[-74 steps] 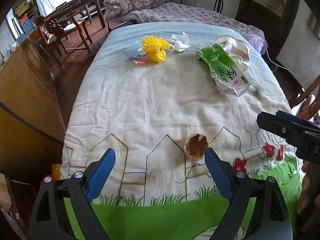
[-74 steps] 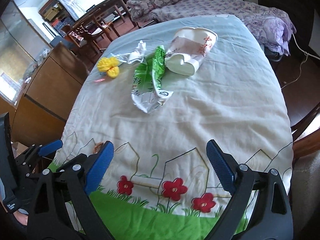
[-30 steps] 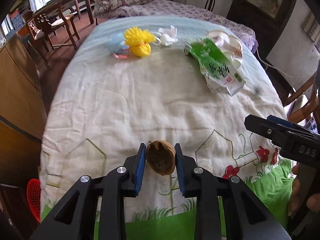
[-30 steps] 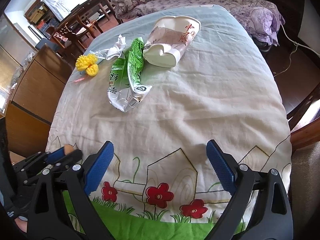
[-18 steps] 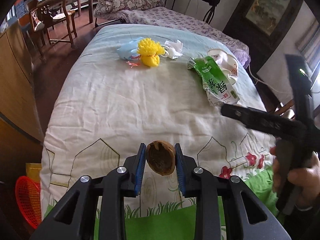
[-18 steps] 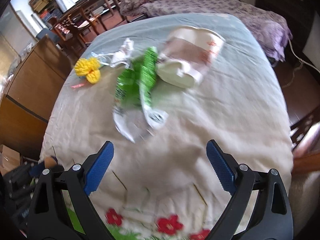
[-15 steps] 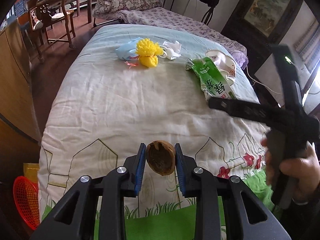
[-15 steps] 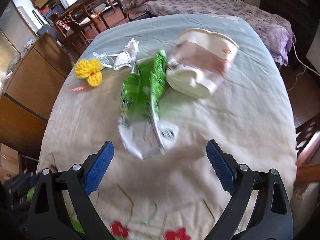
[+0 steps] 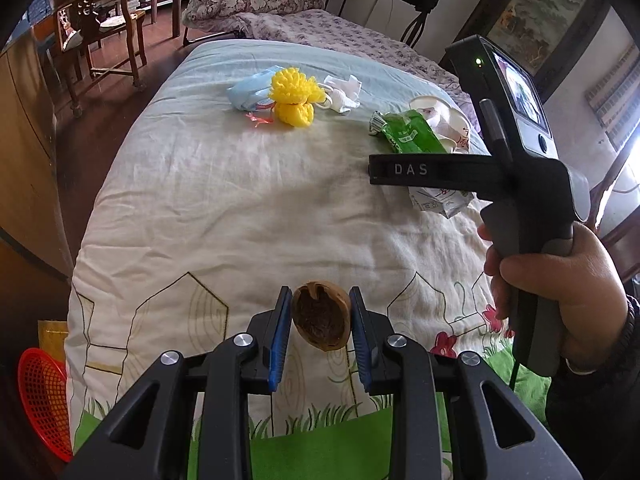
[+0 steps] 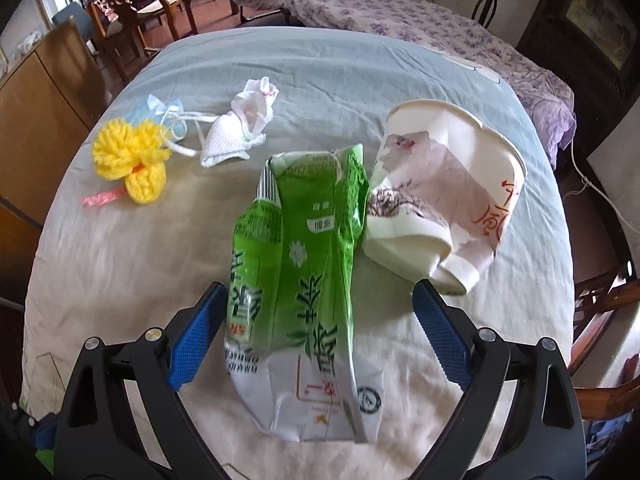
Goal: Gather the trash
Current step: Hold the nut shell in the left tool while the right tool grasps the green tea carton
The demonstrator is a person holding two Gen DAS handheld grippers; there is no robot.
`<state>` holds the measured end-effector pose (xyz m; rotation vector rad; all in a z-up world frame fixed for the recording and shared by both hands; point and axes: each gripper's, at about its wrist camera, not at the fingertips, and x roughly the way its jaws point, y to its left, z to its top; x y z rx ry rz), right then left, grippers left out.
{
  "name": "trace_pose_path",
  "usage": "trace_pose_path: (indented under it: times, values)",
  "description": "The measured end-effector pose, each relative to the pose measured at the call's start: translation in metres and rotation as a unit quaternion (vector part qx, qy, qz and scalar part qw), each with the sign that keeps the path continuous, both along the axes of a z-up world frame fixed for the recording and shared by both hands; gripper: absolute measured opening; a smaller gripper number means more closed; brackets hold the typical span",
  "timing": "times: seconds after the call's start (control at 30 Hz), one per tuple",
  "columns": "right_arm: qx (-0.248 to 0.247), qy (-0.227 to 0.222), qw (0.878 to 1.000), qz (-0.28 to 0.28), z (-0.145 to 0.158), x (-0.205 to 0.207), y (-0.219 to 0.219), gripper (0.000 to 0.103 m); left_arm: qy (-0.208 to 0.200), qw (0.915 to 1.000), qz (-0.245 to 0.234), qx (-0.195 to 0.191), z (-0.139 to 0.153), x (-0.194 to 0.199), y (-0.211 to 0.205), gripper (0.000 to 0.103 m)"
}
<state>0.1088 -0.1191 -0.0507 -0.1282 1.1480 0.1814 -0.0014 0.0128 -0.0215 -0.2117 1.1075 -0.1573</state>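
Left wrist: tongs (image 9: 320, 322) grip a brown, hollow walnut shell (image 9: 320, 320).

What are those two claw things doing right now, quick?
Left gripper: closed on the walnut shell.
Right gripper: open, holding nothing, fingers either side of the green carton.

Carton (image 10: 304, 280) lies on quilt (image 10: 140, 248), cup (image 10: 444, 200) touching its right.
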Motion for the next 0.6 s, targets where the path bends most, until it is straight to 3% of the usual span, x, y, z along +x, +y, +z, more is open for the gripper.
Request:
trace_pose_path:
  times: [0.03, 0.13, 0.23, 0.33, 0.6]
  values:
    - [0.0, -0.001, 1.0, 0.0, 0.0, 0.0, 0.0, 0.089, 0.0, 1.0, 0.0, 0.0, 0.0, 0.0, 0.0, 0.028]
    - [0.019, 0.001, 1.0, 0.005, 0.001, -0.004, -0.001, 0.073, 0.0, 1.0, 0.002, 0.0, 0.001, 0.0, 0.001, 0.028]
    - [0.029, -0.002, 0.999, 0.015, 0.005, -0.01, -0.001, 0.05, 0.001, 1.0, 0.006, 0.0, 0.0, 0.0, 0.002, 0.028]
    - [0.04, -0.005, 0.999, 0.018, 0.01, -0.018, -0.003, 0.047, -0.002, 0.9999, 0.011, 0.001, 0.001, -0.002, 0.004, 0.028]
    - [0.155, 0.001, 0.988, 0.026, 0.028, -0.051, -0.028, 0.046, -0.012, 0.9998, 0.018, 0.002, 0.012, -0.01, 0.011, 0.028]
